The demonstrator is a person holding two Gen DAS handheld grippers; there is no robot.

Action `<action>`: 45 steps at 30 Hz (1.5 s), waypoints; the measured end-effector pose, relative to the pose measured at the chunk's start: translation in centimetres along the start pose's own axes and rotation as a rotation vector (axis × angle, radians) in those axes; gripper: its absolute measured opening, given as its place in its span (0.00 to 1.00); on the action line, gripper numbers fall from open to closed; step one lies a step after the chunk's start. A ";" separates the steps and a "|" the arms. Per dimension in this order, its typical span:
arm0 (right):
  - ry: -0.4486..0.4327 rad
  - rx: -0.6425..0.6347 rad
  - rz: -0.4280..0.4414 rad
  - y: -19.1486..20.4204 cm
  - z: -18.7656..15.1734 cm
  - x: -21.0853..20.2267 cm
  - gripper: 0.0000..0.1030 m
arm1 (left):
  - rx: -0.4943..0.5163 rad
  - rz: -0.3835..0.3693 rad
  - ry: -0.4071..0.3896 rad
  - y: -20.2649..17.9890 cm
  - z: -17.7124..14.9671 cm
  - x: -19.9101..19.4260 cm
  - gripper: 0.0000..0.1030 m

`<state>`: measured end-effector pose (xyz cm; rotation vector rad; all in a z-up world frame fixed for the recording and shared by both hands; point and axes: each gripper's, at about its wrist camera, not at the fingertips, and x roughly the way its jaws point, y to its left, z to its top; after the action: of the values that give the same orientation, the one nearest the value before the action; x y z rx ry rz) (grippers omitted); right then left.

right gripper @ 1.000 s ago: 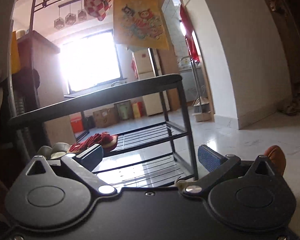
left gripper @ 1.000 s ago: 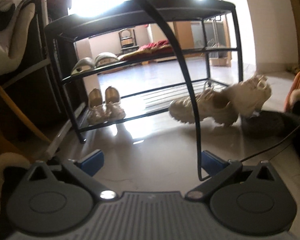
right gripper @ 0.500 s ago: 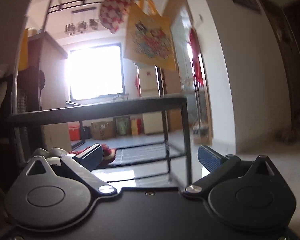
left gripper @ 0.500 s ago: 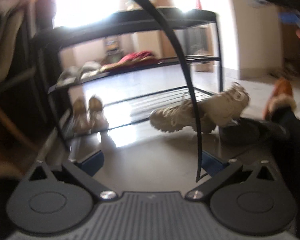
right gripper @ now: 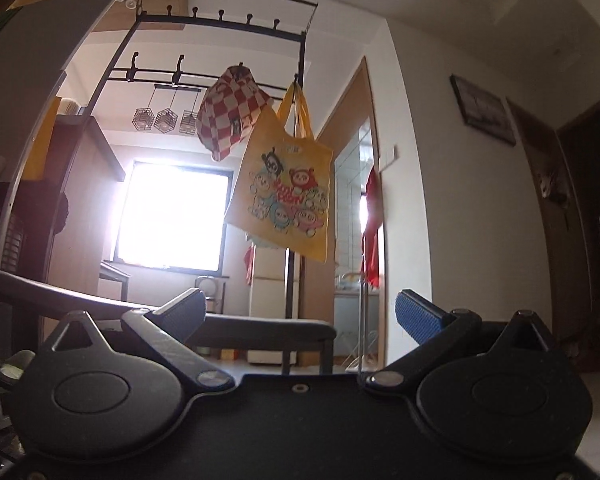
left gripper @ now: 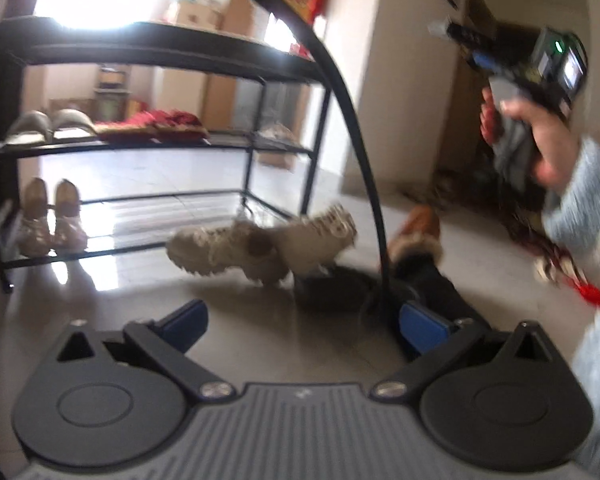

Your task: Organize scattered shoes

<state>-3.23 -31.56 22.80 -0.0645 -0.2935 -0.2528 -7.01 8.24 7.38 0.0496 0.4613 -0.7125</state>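
In the left wrist view a pair of cream chunky sneakers lies on the floor in front of a black shoe rack. A brown fur-lined shoe and a dark shoe lie to their right. The rack holds a pale pair on its lowest shelf, grey shoes and red slippers above. My left gripper is open and empty, low over the floor short of the sneakers. My right gripper is open and empty, raised high and pointing up; it also shows in the left wrist view.
A curved black frame bar crosses in front of the left gripper. A coat rack carries a checked cap and a yellow tote bag. A red item lies on the floor at right.
The left gripper has swung right and closer to the floor shoes. The right gripper has risen and tilted upward, from the rack to the hooks and ceiling. Both stayed open.
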 end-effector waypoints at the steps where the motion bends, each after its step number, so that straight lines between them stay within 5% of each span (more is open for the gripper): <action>1: 0.019 0.026 0.003 -0.3 0.2 0.2 1.00 | 0.035 0.103 0.025 0.4 -0.4 0.5 1.00; 8: 0.219 0.217 0.079 -0.9 -1.0 -0.6 1.00 | -0.091 0.895 0.241 6.5 -1.6 4.8 1.00; 11: 0.288 0.226 0.118 0.0 -2.2 -2.5 1.00 | -0.080 1.091 0.277 8.4 -1.5 5.7 1.00; 14: 0.352 0.248 0.133 0.6 -3.5 -4.2 1.00 | -0.067 1.180 0.282 9.5 -1.1 6.0 1.00; 20: 0.540 0.427 0.156 1.8 -9.2 -7.8 1.00 | -0.204 1.069 0.136 9.2 1.2 4.9 1.00; 24: 0.584 0.408 0.193 4.3 -10.8 -8.3 1.00 | -0.214 0.950 0.070 6.4 2.7 5.1 1.00; 29: 0.637 0.383 0.240 7.4 -12.7 -8.8 1.00 | -0.260 0.806 0.043 3.7 4.1 5.2 1.00; 34: 0.612 0.398 0.246 8.2 -11.0 -7.3 1.00 | -0.361 0.661 0.098 2.5 4.0 5.8 1.00; 45: 0.647 0.422 0.226 7.4 -12.0 -7.9 1.00 | -0.388 0.624 0.076 1.8 3.6 5.0 1.00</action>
<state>-5.29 -23.71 8.83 0.3955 0.3081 0.0242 -1.19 5.82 8.28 -0.1403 0.6117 -0.0021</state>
